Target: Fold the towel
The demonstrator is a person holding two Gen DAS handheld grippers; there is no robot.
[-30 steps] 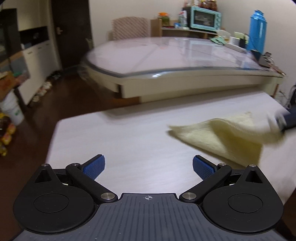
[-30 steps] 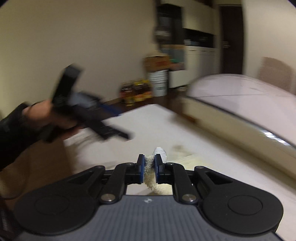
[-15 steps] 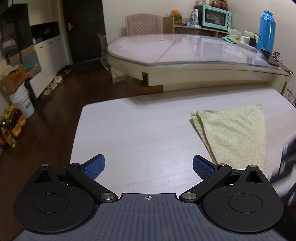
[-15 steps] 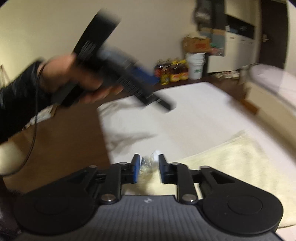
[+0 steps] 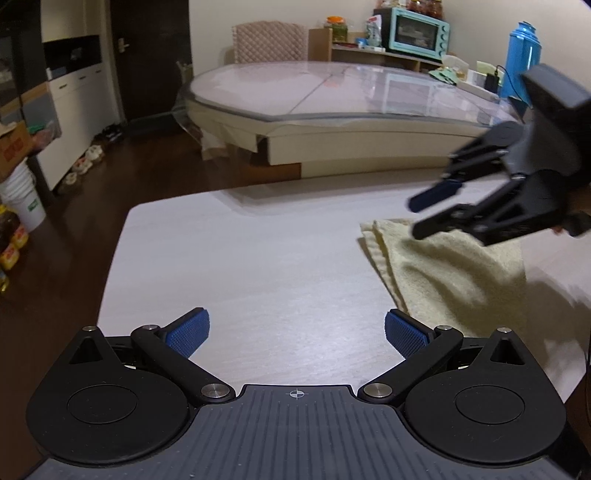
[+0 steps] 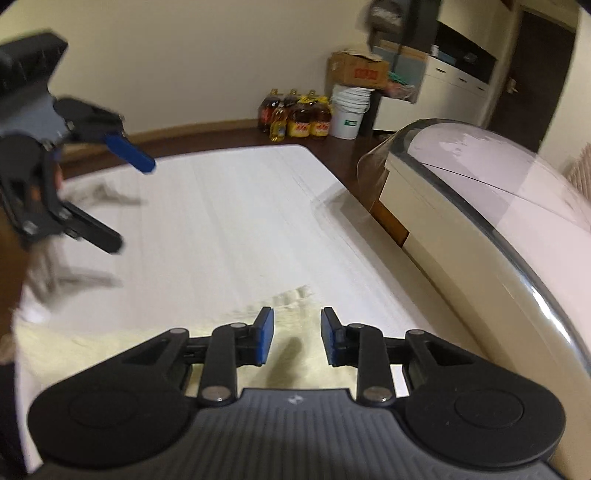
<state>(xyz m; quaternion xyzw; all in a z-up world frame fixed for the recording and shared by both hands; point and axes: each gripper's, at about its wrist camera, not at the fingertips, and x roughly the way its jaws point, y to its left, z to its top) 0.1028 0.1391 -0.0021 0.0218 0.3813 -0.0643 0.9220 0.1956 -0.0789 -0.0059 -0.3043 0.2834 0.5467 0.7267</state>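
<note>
1. My left gripper (image 5: 295, 332) hangs over the white table (image 5: 258, 258) with its blue pads spread wide and nothing between them.
2. My right gripper (image 6: 293, 341) is released too: its pads stand apart with a clear gap, and nothing is clamped in them.
3. The pale yellow towel (image 5: 454, 277) lies folded on the table, to the right of my left gripper, with doubled edges showing along its near-left side. In the right wrist view the towel (image 6: 295, 354) sits directly under the parted fingers.
4. In the left wrist view, the right gripper (image 5: 436, 210) hovers over the towel's far end, apart from the cloth, and hides part of it.
5. In the right wrist view, the left gripper (image 6: 122, 195) shows at the left edge, blurred, above bare table.
6. Beyond the table stands a large glass-topped round table (image 5: 332, 96), close to its far side.
7. Behind that I see a teal toaster oven (image 5: 415, 33) on a shelf, a blue thermos (image 5: 522, 59) and a quilted chair back (image 5: 269, 38).
8. On the dark floor by the wall stand cooking-oil bottles (image 6: 295, 120), a white bucket (image 6: 349, 114) and a cardboard box (image 6: 360, 72) above the bucket.
</note>
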